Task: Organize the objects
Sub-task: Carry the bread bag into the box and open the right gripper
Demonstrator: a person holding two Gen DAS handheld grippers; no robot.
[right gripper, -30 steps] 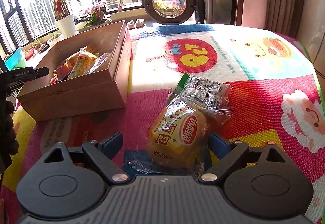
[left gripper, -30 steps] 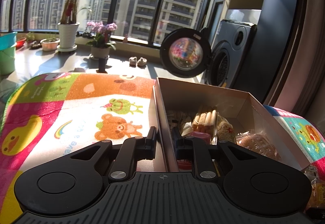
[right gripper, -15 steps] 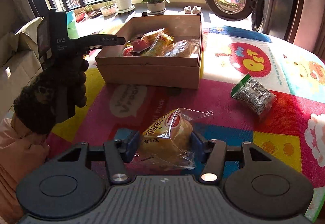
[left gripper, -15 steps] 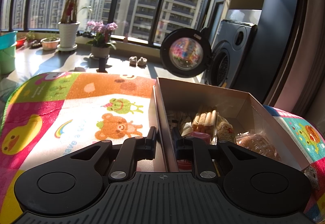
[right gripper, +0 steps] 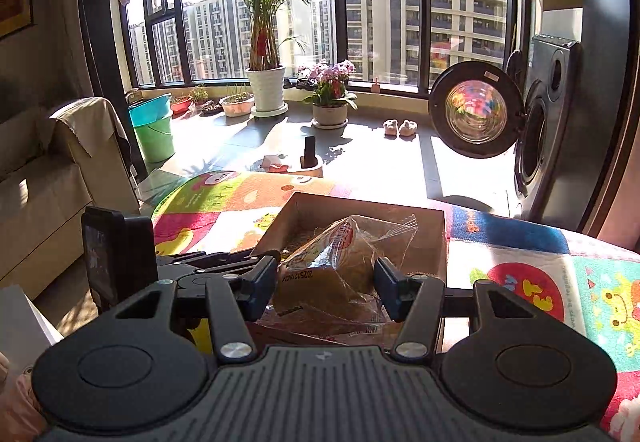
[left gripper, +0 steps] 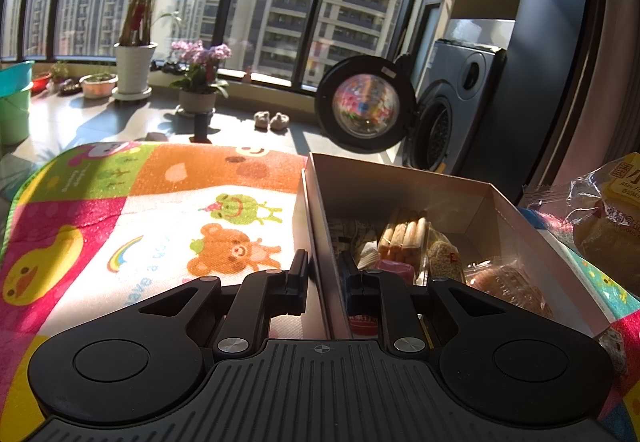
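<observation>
The left tool is nearly closed, pinching the box wall at the mat's middle. The right tool grips the bun above the box; it looks light, soft and crushable in slippery wrap, best held gently mid-body.

The clear plastic bread bag with a yellow and red label carries a printed number seen mirrored, roughly "20251214", the rest unclear. The colourful cartoon play mat reads "ave a goo" beside its rainbow, near its left edge.
</observation>
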